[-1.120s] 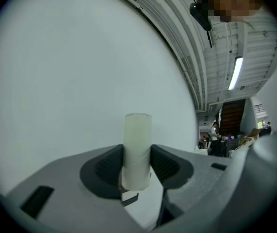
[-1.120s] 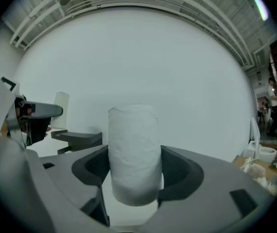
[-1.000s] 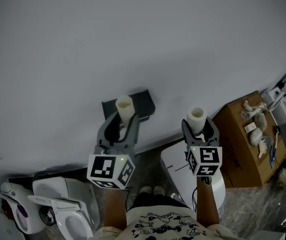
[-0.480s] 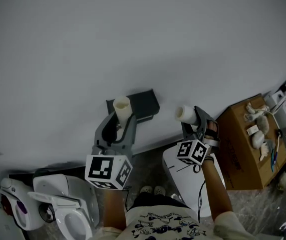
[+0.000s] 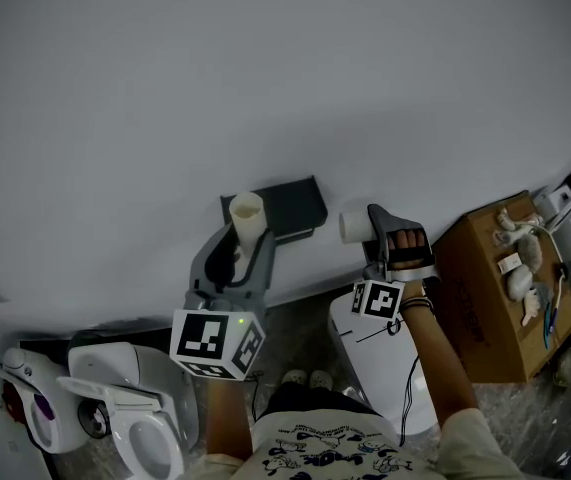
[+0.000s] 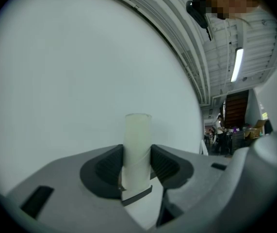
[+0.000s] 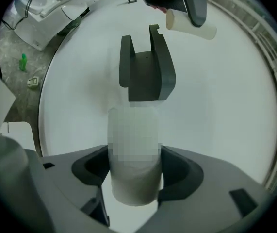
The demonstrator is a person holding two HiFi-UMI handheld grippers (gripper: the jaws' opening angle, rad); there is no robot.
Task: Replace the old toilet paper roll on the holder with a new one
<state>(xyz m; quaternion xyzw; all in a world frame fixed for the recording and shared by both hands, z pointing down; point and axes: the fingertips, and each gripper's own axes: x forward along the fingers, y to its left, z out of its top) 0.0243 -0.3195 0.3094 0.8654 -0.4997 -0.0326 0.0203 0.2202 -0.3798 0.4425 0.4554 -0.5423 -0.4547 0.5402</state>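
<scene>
A dark grey holder [image 5: 293,204] with two upright arms is fixed to the pale wall; in the right gripper view the holder [image 7: 145,69] stands empty straight ahead. My left gripper [image 5: 246,234] is shut on a thin cream tube [image 5: 246,214], held upright just left of the holder. In the left gripper view the tube [image 6: 137,140] sits pinched between the left gripper's [image 6: 137,165] pads. My right gripper [image 5: 373,230] is turned on its side, shut on a white paper roll [image 5: 355,226] lying sideways right of the holder. That roll [image 7: 134,178] fills the right gripper [image 7: 134,173].
A white toilet [image 5: 130,423] stands on the floor at lower left. A white lidded bin [image 5: 380,363] sits below my right arm. A brown cardboard box [image 5: 490,298] with small items on top is at the right. The wall fills the upper part of the head view.
My right gripper has rolled onto its side, so its roll went from upright to lying sideways, and it has shifted left toward the holder. The left gripper and its tube have stayed put.
</scene>
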